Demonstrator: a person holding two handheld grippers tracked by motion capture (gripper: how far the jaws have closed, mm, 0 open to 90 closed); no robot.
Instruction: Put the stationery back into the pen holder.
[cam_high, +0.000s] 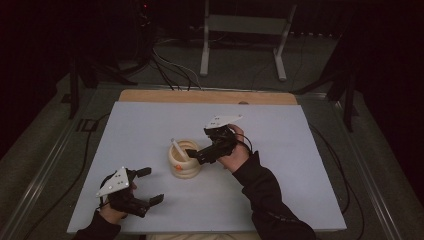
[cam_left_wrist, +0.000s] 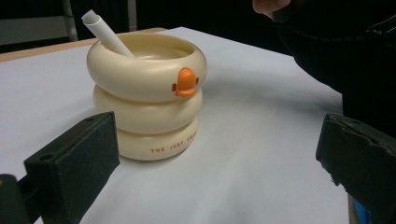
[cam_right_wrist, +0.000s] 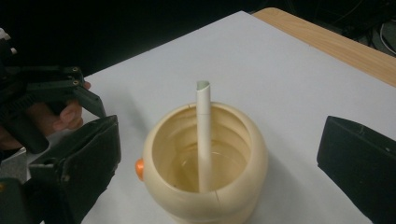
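My right hand-held gripper (cam_high: 194, 154) hangs wide at frame centre over the cream holder (cam_high: 184, 160), probably having dropped the white tube (cam_high: 177, 147) inside; left hand-held gripper (cam_high: 150, 186) waits wide, lower left.

one cream cup (cam_high: 184, 160), built as three stacked rings, with one orange beak (cam_left_wrist: 185, 82) on its side. one white paper tube (cam_right_wrist: 203, 135) stands in it, leaning on the rim. two grippers: left gripper (cam_high: 150, 185), right gripper (cam_high: 194, 155), two black jaws each, both pairs apart. two grey plates, one per gripper. one white sheet (cam_high: 150, 125) on one wooden table (cam_high: 210, 96).
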